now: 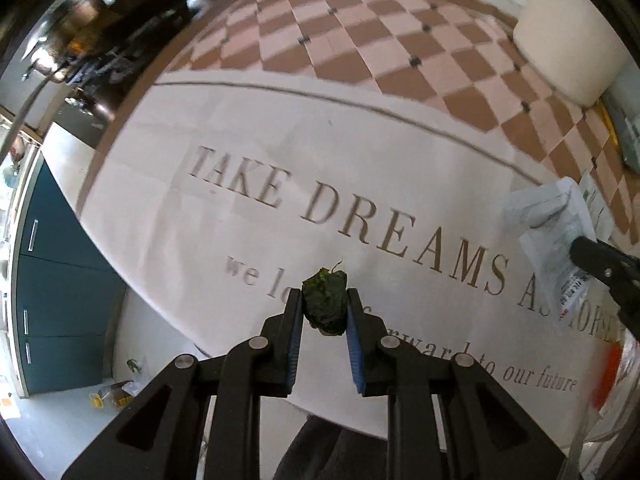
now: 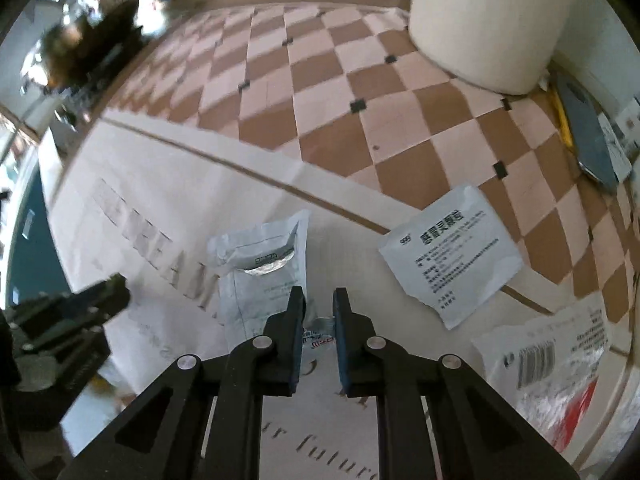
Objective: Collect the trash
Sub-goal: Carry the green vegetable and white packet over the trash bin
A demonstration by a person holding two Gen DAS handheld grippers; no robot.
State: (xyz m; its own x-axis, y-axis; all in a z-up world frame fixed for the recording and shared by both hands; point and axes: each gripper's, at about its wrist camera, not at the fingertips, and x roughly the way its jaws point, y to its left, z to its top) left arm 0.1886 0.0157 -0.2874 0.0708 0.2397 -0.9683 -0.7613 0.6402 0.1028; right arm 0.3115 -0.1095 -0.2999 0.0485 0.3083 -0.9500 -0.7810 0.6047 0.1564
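My left gripper [image 1: 324, 300] is shut on a dark green crumpled leaf scrap [image 1: 325, 305] and holds it above the white printed tablecloth [image 1: 240, 152]. My right gripper [image 2: 319, 300] is shut on the lower end of a torn white sachet [image 2: 264, 264], which hangs crumpled over the cloth; the same sachet [image 1: 552, 232] shows at the right edge of the left wrist view. A flat white medicine packet [image 2: 452, 260] with black print lies on the cloth to the right. A clear plastic wrapper [image 2: 548, 364] with a barcode and red print lies at the lower right.
A checkered pink-and-brown cloth [image 2: 340, 92] covers the far table. A cream cylinder [image 2: 484, 24] stands at the back right, with a grey flat object [image 2: 588, 136] beside it. Dark clutter [image 2: 96, 40] sits at the back left. Small scraps [image 1: 116, 394] lie on the floor by blue cabinets [image 1: 52, 288].
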